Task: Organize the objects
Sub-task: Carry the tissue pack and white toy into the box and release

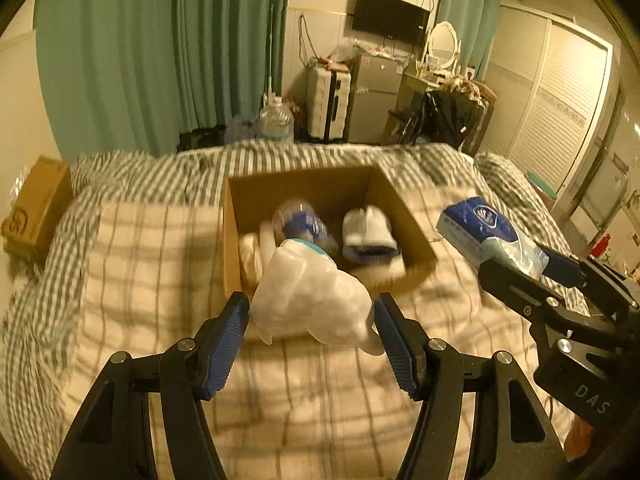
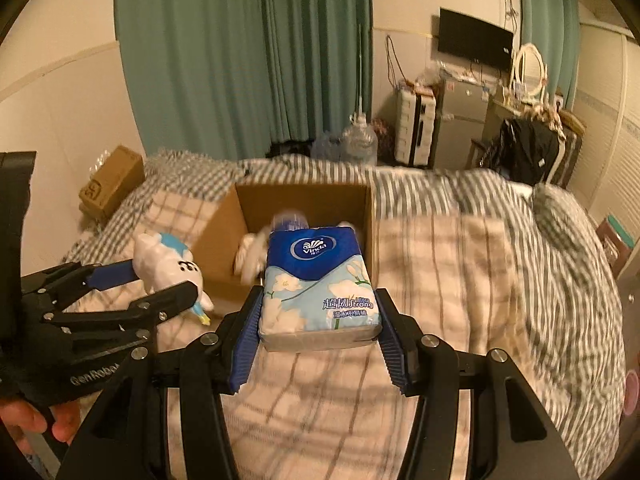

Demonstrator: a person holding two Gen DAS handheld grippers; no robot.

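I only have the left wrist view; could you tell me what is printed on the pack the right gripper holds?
Observer: The tissue pack reads "Vinda" in a white oval, the right gripper closed on its sides.
Operator: What is my white thing?
Observer: A plush toy with a blue patch, clamped in the left gripper.
Operator: Where is it relative to the box?
Observer: Left of the cardboard box, short of its near edge.
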